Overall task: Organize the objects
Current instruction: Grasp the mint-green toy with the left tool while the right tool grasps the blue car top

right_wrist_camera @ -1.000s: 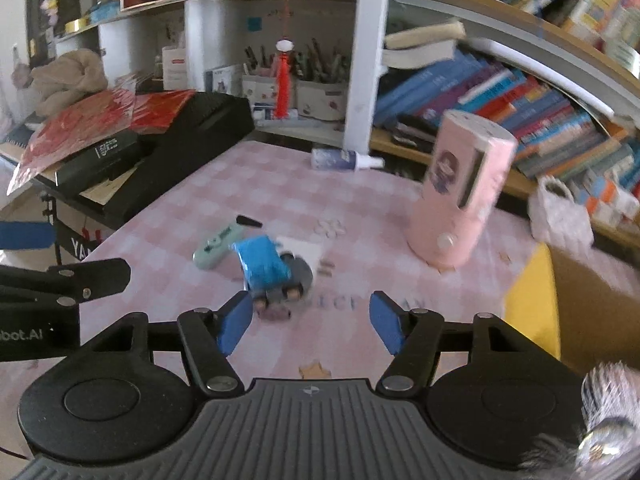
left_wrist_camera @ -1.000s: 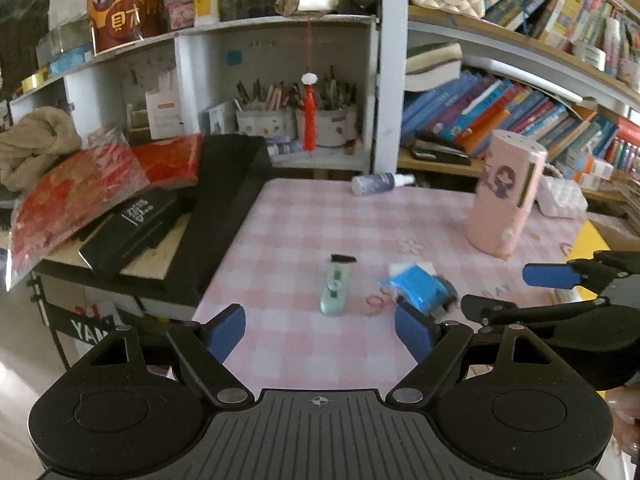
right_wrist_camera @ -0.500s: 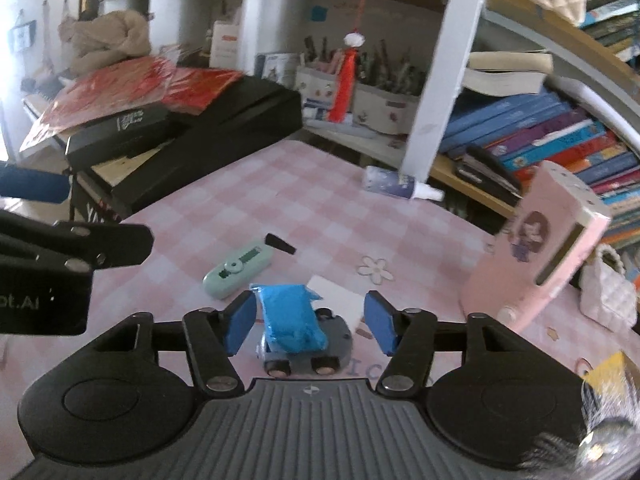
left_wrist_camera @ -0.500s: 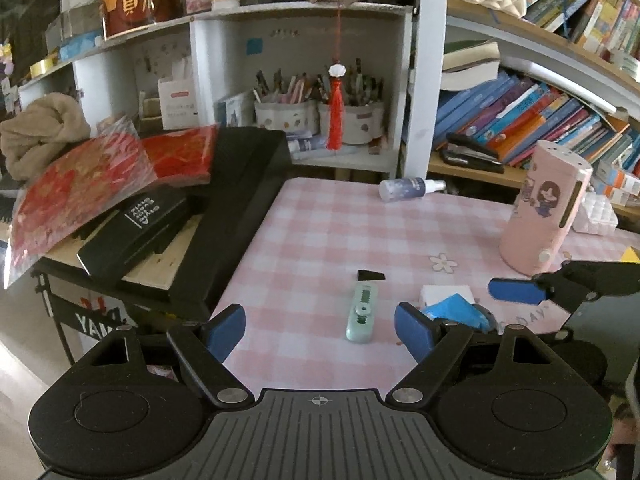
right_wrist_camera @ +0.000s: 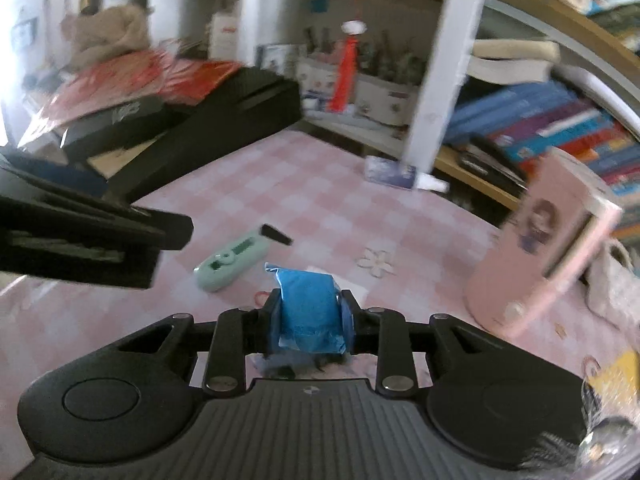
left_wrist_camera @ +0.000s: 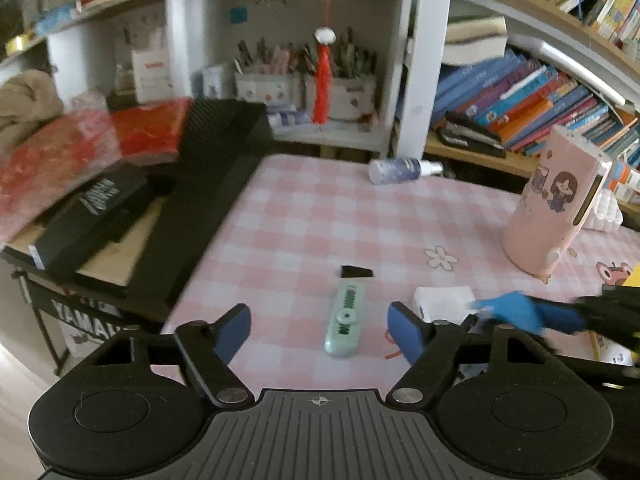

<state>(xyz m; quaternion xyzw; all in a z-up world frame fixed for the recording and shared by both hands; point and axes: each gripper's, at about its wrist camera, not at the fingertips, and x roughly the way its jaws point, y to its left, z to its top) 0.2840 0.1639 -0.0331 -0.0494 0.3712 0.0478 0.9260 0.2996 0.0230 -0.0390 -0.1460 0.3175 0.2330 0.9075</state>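
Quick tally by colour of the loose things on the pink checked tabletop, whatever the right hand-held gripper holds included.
Blue: 1, blue packet, clamped in the right hand-held gripper
Mint green: 1, utility knife
Pink: 1, upright canister
White: 1, paper piece
Purple-white: 1, spray bottle lying down
Total: 5

A pink-and-white checked tabletop (left_wrist_camera: 320,216) is seen, printed with a small white flower (left_wrist_camera: 440,258). At its far edge a spray bottle (left_wrist_camera: 400,170) is laid on its side. To the left, black cases (left_wrist_camera: 172,216) are stacked, and red packets (left_wrist_camera: 80,152) are piled on them. Behind, a white shelf unit (left_wrist_camera: 420,60) is fitted with pen pots (left_wrist_camera: 304,88), and a red tassel (left_wrist_camera: 323,80) is hung before them. Rows of books (left_wrist_camera: 520,100) are kept on the wooden shelves to the right.
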